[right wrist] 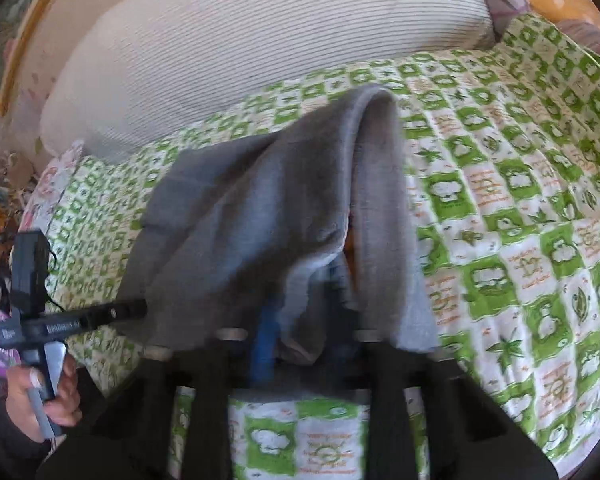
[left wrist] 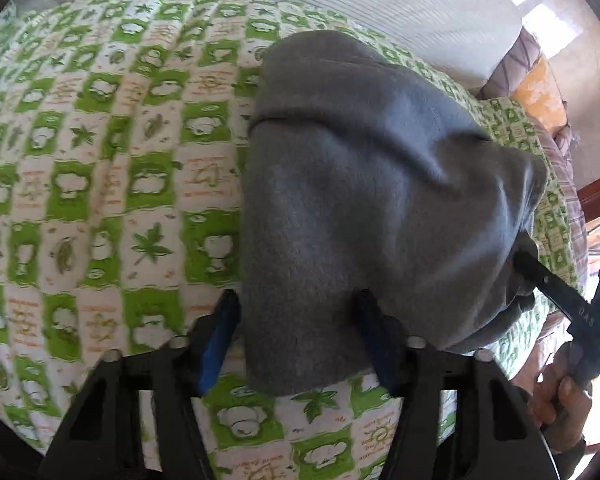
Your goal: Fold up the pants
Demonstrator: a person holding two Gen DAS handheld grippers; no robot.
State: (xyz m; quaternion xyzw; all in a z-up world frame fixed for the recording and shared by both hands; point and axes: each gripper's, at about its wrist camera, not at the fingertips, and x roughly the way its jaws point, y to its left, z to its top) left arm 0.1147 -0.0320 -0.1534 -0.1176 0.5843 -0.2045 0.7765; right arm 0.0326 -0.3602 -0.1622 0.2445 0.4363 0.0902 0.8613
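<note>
Grey pants [left wrist: 360,200] are lifted off a bed with a green and white patterned cover [left wrist: 100,160]. In the left wrist view my left gripper [left wrist: 296,320] has its blue fingers [left wrist: 220,336] wide apart, with the pants' edge hanging between them. The other gripper [left wrist: 540,280] enters from the right and holds the pants' right end. In the right wrist view the pants [right wrist: 260,220] drape over my right gripper [right wrist: 304,300]; the cloth sits between its fingers [right wrist: 266,336]. The left gripper [right wrist: 140,306] reaches the pants' left edge.
A large white striped pillow [right wrist: 260,40] lies at the head of the bed. Purple and orange bedding [left wrist: 540,88] is piled at the bed's far right. A wooden frame edge [left wrist: 596,188] is on the right. Clutter [right wrist: 0,208] sits beside the bed.
</note>
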